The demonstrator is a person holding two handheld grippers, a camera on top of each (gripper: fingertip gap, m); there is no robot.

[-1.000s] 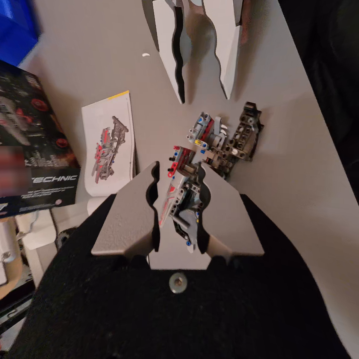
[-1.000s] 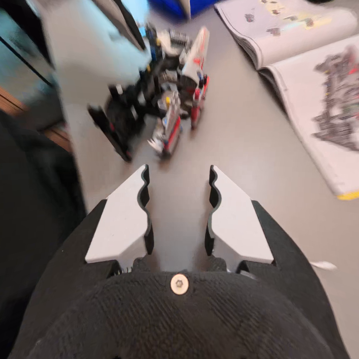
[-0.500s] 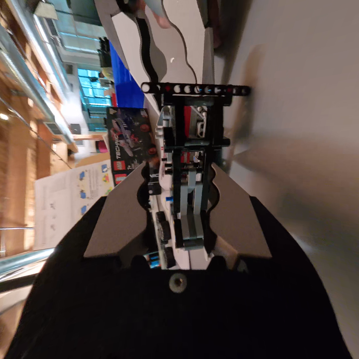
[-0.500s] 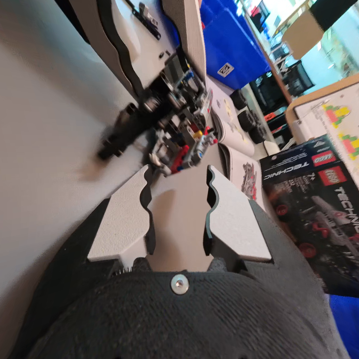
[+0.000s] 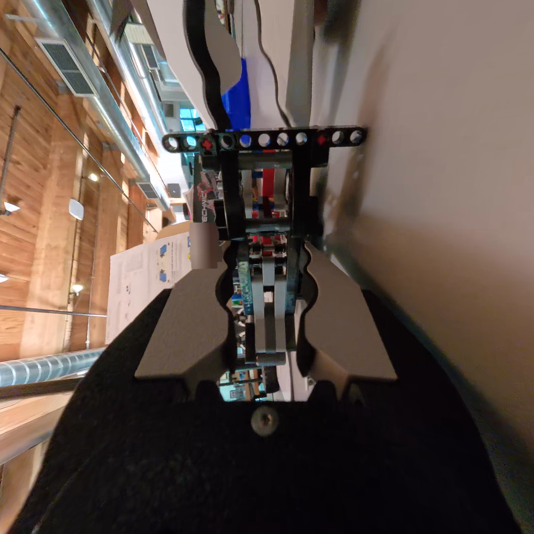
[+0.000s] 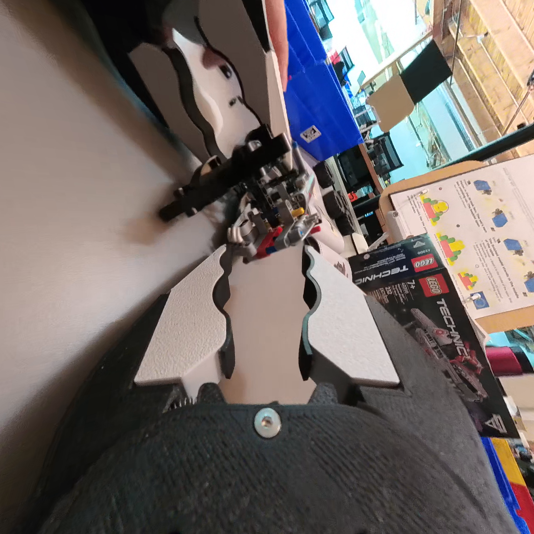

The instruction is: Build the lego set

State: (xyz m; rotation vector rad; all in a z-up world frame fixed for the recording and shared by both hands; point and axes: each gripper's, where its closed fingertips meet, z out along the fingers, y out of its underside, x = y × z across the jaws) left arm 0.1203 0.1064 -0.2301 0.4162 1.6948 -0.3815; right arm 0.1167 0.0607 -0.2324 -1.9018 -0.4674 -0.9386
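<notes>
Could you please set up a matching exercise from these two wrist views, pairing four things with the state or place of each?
Things:
1. left gripper
2. right gripper
3. lego model
4. lego box

States or places:
A. open, with nothing between its fingers
B. a dark carton standing to the right of the right gripper in its own view
C. clamped between two fingers, its black holed beam at the far end
D. shut on the model

Pairs: 1-D, 2-A, 3-C, 4-B
</notes>
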